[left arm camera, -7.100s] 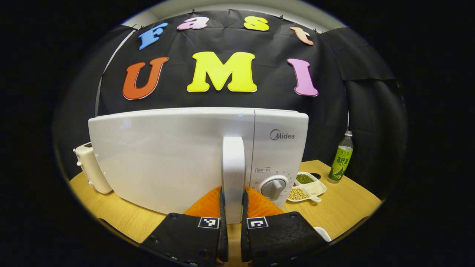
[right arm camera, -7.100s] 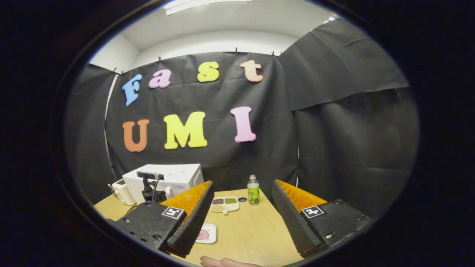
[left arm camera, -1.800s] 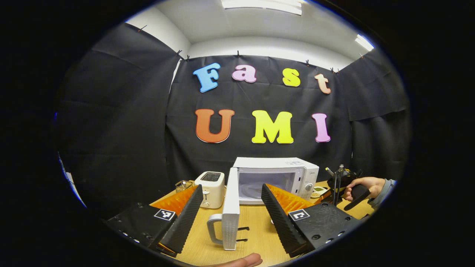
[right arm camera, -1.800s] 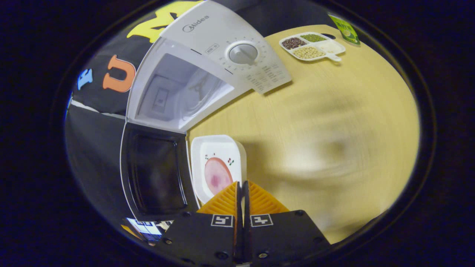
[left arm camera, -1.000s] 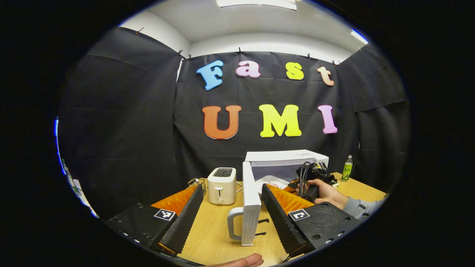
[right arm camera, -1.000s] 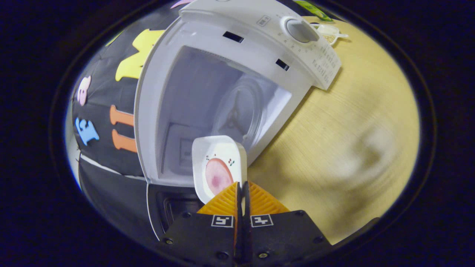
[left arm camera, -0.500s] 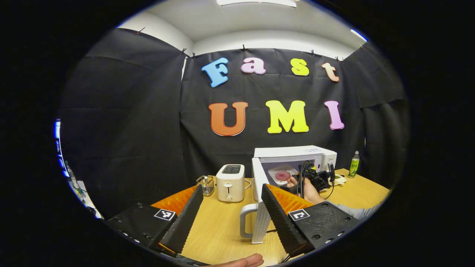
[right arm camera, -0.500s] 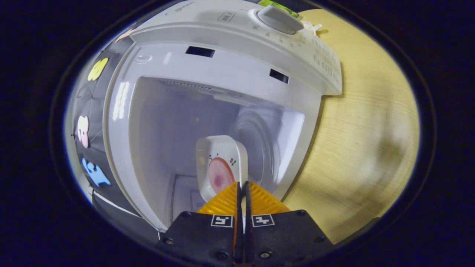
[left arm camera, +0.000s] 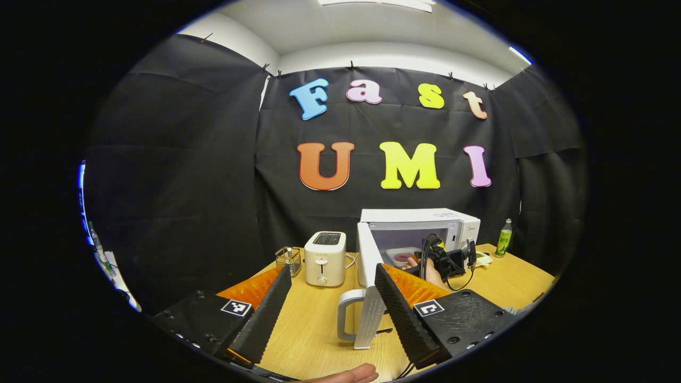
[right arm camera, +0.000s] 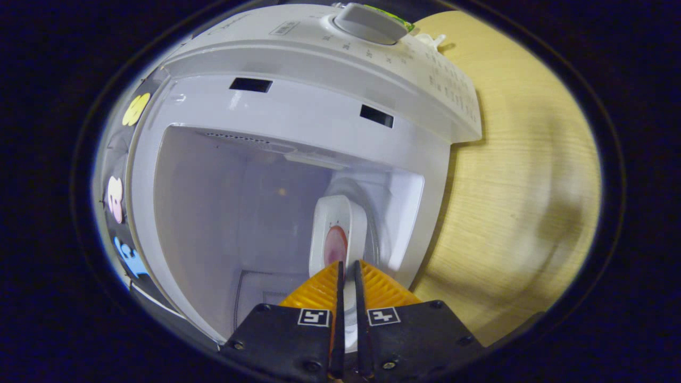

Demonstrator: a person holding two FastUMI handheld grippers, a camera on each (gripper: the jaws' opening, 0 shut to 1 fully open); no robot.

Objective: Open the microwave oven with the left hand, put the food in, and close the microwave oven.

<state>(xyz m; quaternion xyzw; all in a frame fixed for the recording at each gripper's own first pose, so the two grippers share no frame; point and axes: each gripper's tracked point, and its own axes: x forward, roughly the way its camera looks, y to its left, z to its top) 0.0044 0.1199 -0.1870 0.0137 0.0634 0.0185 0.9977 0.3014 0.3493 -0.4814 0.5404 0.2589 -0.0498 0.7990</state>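
A: Left tool (left arm camera: pixel 332 298), state?

B: Fingers spread wide, nothing between them. It sits low over the wooden counter (left arm camera: pixel 314 330), back from the microwave (left arm camera: pixel 420 234). In the left gripper view the open door (left arm camera: pixel 367 287) stands edge-on between the two fingers, touching neither; its handle (left arm camera: pixel 345 314) faces left.

A: Right tool?

B: In the right gripper view the right tool (right arm camera: pixel 347 276) is clamped on the near rim of the white food tray (right arm camera: pixel 338 239); both fingers press on that rim, with only a narrow gap between them. That view is rolled sideways, so the microwave looks tipped on its side.

A: Where is the food?

B: Inside the cavity. The tray carries a round pink slice (right arm camera: pixel 335 249) and lies against the glass turntable (right arm camera: pixel 372 234). Whether it rests fully on the turntable or is just above it, I cannot tell.

A: Confirmed from the other side?

B: Yes. The left gripper view shows the tray (left arm camera: pixel 400 256) within the microwave opening, and a hand (left arm camera: pixel 425 268) holding the right tool (left arm camera: pixel 444 260) at the opening, cables trailing off it.

A: Anything else on the counter?

B: A white toaster (left arm camera: pixel 324 258) left of the microwave, a small wire rack (left arm camera: pixel 288 259) beside it. A green-labelled bottle (left arm camera: pixel 503 244) to the right of the microwave. The control dial (right arm camera: pixel 370 22) shows at the top of the right gripper view.
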